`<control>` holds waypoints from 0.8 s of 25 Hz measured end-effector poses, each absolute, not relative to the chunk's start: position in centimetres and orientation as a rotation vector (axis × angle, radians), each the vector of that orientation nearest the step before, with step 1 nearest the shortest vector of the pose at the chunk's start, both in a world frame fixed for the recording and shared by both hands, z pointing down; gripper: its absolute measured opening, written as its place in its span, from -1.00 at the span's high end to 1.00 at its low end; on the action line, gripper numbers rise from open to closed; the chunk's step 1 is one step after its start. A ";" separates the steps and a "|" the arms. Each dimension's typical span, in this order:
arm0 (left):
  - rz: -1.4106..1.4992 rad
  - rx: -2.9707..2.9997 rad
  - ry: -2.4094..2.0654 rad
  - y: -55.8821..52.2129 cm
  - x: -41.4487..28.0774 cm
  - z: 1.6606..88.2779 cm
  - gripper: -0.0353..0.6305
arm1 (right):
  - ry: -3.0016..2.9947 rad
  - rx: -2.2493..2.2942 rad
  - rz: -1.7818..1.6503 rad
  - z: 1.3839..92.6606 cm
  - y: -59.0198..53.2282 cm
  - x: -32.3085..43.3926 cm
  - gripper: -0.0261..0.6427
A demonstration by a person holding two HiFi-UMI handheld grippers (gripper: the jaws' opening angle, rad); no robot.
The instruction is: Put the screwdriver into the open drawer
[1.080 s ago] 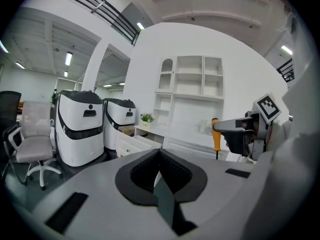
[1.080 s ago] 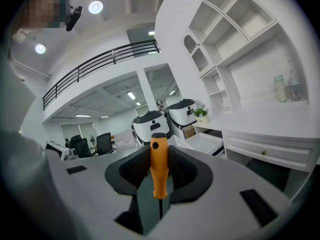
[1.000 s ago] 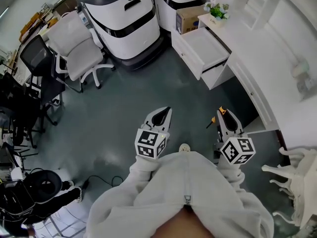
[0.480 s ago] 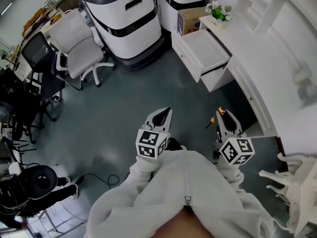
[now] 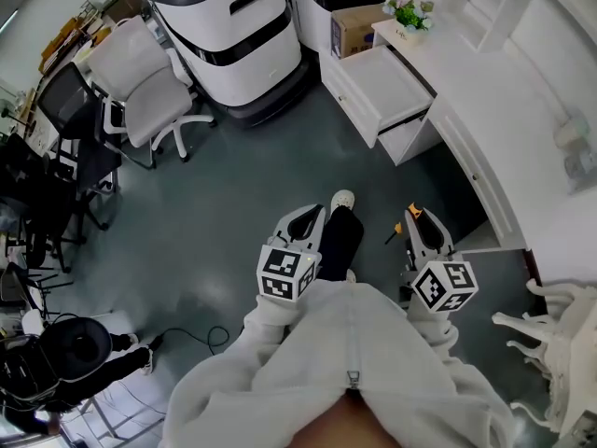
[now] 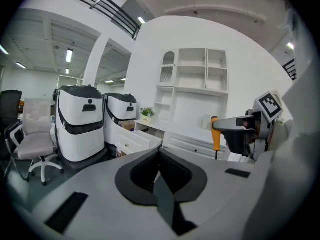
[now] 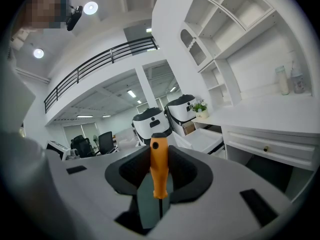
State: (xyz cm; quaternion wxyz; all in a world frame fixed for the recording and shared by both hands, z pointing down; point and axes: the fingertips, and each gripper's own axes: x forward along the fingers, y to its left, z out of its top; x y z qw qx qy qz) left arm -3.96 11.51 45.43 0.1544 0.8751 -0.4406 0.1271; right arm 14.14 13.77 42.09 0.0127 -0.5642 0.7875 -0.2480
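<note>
We've got the screwdriver (image 7: 159,166) clamped in the right tongs (image 5: 417,220). Its orange handle stands upright with the black cap on top, and the thin shaft drops down between the pads. The left tongs (image 5: 303,217) are closed on nothing, pads pressed together, and we're holding them alongside the right ones, both pointing forward and a little down. Between the two, our dark trouser leg (image 5: 338,241) and light shoe (image 5: 343,199) are out ahead on the grey floor (image 5: 233,213). Up ahead and to the right, there's the open drawer (image 5: 382,87) jutting out from the white desk (image 5: 504,119), and it's well apart from the screwdriver. A small potted plant (image 5: 408,12) sits on the desk's far corner, with a cardboard box (image 5: 353,34) just to its left. Two big white machines (image 5: 233,26) stand left of the drawer, and a white office chair (image 5: 140,87) is further left again.
</note>
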 end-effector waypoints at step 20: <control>0.391 2.586 -1.200 -2.4 -0.4 44.0 0.84 | 2.420 -1.813 -0.769 41.2 0.4 17.0 0.54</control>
